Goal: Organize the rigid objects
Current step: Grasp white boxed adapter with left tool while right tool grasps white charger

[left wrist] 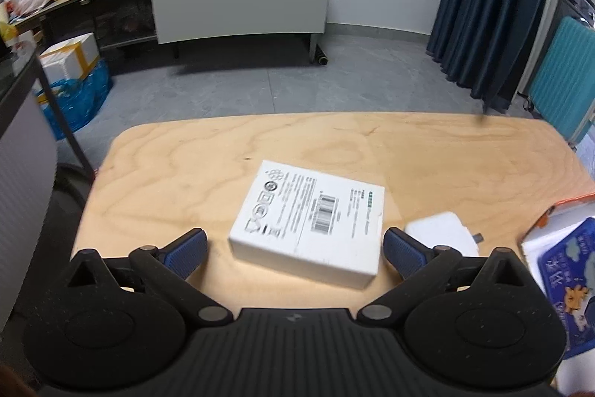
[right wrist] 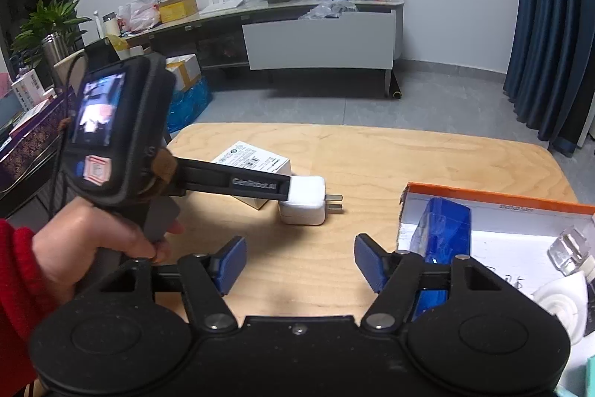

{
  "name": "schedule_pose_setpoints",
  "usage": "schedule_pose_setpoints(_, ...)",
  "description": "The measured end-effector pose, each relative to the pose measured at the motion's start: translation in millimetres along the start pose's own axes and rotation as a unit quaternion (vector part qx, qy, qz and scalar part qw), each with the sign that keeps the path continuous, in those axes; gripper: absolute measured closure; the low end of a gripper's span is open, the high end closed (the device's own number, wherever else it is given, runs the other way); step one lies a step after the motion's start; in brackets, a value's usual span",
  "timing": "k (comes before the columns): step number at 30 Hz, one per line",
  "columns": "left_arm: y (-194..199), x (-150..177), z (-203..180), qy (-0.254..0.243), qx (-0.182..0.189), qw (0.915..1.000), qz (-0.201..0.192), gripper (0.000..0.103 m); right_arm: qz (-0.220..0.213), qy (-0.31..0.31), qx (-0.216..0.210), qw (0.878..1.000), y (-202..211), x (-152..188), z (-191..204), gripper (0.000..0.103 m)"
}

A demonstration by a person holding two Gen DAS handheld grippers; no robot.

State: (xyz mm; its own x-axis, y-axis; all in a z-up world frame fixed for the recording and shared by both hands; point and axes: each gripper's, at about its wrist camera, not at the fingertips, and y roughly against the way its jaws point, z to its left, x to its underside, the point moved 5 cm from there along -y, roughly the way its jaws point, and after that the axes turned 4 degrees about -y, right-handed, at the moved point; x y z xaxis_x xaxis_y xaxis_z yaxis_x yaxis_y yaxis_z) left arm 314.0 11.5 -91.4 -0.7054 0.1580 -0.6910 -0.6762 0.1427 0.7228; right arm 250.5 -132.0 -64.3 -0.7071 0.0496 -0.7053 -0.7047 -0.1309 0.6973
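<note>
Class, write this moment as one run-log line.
left gripper: open, over white box | right gripper: open, empty | charger: on table, beside box | tray: right

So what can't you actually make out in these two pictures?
- White box label: left wrist view, print blurred and too small.
- Charger: left wrist view, near side hidden behind the left gripper finger.
- Orange-rimmed box: both views, cut off by the right edge.
- Clear object in it: right wrist view, blurred, unidentifiable.
</note>
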Motion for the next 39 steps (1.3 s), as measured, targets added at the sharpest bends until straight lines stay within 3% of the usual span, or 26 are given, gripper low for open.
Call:
schedule_pose_setpoints(3,0,0,-3,-0.021,-0.011,0.9996,-0.015,0.010,0.003,0.003,0.003,1.000,-10,-3,3,0.025)
schedule_pose_setpoints(5,5,-1,-4,-0.024,-0.009,0.9994,-0.024,0.024,0.005,0.001,0.004,1.000,-18,-6,5,0.025)
schedule_pose_setpoints(8,10,-2,3,-0.009,-0.003,0.9997,-0.024,0.024,0.011,-0.002,0.006,1.000,-31,-11,9,0.024)
schedule_pose_setpoints(17,50,16,33,0.044,-0.047,0.9976,-0.028,0.024,0.032,-0.036,0.010,0.999,-74,-23,5,0.022)
schedule_pose_setpoints(27,67,20,39,0.080,-0.042,0.9954,-0.033,0.024,0.057,-0.001,0.041,0.998,-108,-28,4,0.020)
schedule_pose_setpoints(28,68,20,38,0.080,-0.041,0.9955,-0.032,0.024,0.049,0.005,0.042,0.998,-107,-27,4,0.021)
schedule_pose_setpoints(30,69,22,38,0.083,-0.039,0.9952,-0.033,0.024,0.041,0.013,0.036,0.998,-105,-26,5,0.041)
schedule_pose_setpoints(32,71,25,39,0.088,-0.037,0.9949,-0.034,0.024,0.038,0.018,0.040,0.998,-101,-26,5,0.050)
schedule_pose_setpoints(39,82,29,33,0.097,-0.034,0.9939,-0.040,0.024,0.023,0.021,0.026,0.999,-72,-21,11,0.050)
